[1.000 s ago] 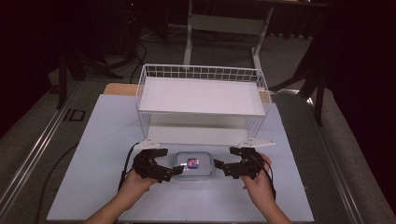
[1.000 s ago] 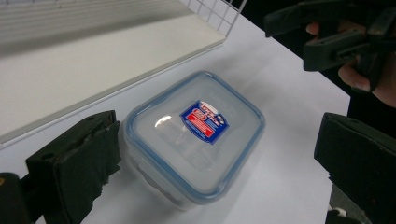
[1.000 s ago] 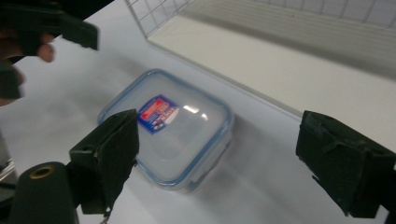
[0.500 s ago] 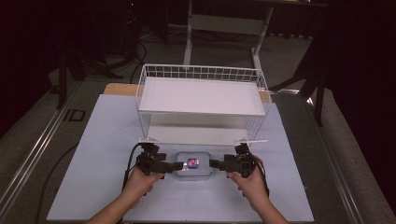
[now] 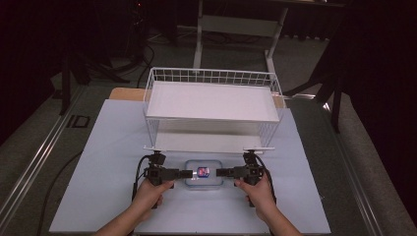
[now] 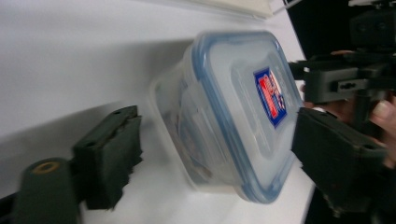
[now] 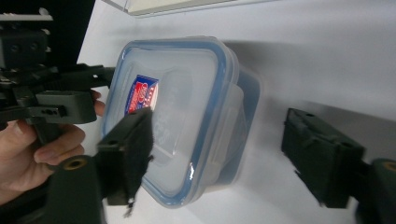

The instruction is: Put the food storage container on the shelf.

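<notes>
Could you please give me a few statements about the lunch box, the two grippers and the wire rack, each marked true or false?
1. The lunch box lies on the table between the left gripper and the right gripper. True.
2. The lunch box has no lid. False: a clear lid with a blue rim and a red and blue label is on it.
3. The wire rack stands behind the lunch box, farther from the person. True.
4. The lunch box sits on the upper shelf of the wire rack. False: it rests on the table in front of it.
5. The left gripper's fingers are shut with nothing between them. False: they stand apart, one on each side of the box's end.
</notes>
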### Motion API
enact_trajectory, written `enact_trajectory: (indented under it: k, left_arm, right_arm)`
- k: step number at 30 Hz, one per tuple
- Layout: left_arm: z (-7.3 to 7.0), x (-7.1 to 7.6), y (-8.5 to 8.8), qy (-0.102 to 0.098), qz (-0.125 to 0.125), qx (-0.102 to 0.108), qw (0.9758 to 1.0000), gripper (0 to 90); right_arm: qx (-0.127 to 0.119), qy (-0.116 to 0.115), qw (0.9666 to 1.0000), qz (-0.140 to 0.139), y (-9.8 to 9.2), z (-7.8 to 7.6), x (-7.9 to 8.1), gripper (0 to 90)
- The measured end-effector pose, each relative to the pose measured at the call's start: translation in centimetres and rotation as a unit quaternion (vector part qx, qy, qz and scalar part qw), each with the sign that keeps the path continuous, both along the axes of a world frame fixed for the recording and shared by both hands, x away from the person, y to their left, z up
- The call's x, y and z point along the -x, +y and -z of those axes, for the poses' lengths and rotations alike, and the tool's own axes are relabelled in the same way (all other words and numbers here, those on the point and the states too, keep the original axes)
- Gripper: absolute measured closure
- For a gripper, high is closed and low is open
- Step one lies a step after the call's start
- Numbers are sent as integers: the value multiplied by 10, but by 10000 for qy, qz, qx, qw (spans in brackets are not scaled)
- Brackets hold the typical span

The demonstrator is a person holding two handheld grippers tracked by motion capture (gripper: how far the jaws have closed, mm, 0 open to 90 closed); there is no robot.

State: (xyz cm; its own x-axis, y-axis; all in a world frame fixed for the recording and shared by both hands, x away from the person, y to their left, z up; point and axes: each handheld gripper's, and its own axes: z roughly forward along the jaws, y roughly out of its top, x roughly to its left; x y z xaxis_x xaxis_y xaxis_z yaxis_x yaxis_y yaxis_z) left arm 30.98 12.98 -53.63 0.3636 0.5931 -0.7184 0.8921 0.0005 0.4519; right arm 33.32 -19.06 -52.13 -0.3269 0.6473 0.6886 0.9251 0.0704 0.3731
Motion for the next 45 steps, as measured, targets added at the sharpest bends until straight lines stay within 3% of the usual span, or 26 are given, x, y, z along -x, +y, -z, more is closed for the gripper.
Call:
enact_trajectory:
  k: [2,8,11,16,20,25,31,38,45]
  left_arm:
    - [3,0,1,112,11,228,9997,246]
    - [6,-1,1,278,92,445,9986,325]
    - [6,-2,-1,317,154,447,9984,355]
    - [10,-1,1,456,42,461,9979,430]
    - [6,-2,0,461,168,319,9983,445]
    - [4,-2,-2,488,151,246,9984,447]
    - [1,1,-4,420,105,148,9990,445]
    - [-3,9,-7,219,17,38,9998,469]
    - [-9,14,-9,163,-57,-61,9998,485]
  right_arm:
    - [-35,72,10000,0,1,1,-1,292]
    - [-248,328,9991,59,2,4,-4,367]
    - [-231,332,9992,42,3,4,-2,445]
    - [-232,400,9989,45,4,3,-2,448]
    - [-198,432,9989,-18,4,3,-2,448]
    - [-260,440,9986,126,4,4,0,446]
    - [-242,331,9990,174,5,4,4,446]
    - [-105,6,9998,173,7,-1,15,452]
    - [24,-90,9998,155,9,-6,21,457]
